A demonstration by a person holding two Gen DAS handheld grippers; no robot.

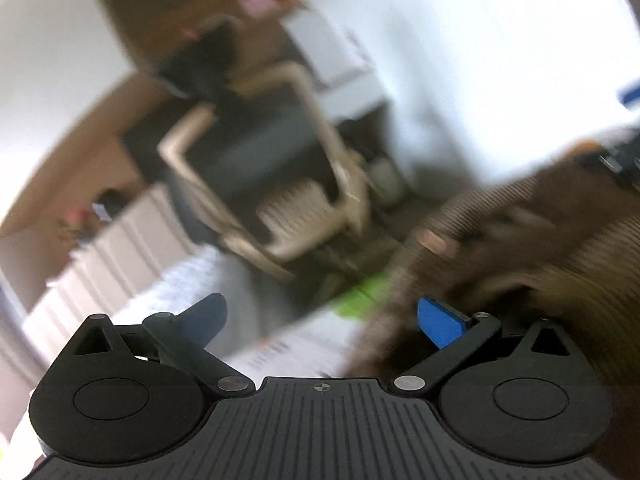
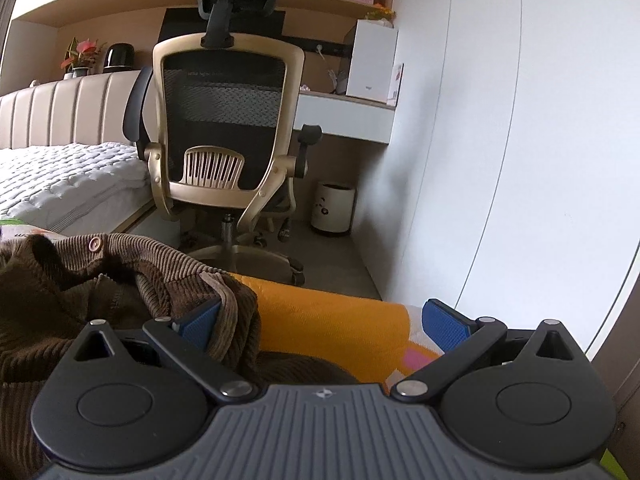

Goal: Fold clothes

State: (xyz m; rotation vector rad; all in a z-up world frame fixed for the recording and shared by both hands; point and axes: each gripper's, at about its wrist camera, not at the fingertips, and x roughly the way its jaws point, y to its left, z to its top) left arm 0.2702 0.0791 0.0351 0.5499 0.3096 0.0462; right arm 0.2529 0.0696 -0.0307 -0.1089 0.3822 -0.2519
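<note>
Left wrist view: heavily motion-blurred. Left gripper (image 1: 322,322) has its jaws spread wide, nothing between them. Brown corduroy garment (image 1: 520,240) fills the right side of the view, bunched, one button (image 1: 431,240) showing; its edge lies just beside the right blue pad (image 1: 440,326), but contact cannot be told through the blur. Office chair (image 1: 260,168) and bed (image 1: 132,264) smear across the background.

Right wrist view: sharp. Right gripper (image 2: 322,322) also has its jaws wide; a corduroy hem drapes over the left blue pad (image 2: 198,326), not pinched. The garment (image 2: 120,292) sits crumpled at the near-left of an orange patterned mat (image 2: 332,316), collar and button (image 2: 95,244) uppermost.

Progress: judged near the start. No flat panel or crease visible; spreading and every fold remain.

View differences: only the right view shows the mat's far edge, a waste bin (image 2: 333,209) and the desk (image 2: 344,114). The left view adds a green patch (image 1: 360,296) near the garment, unidentifiable.
</note>
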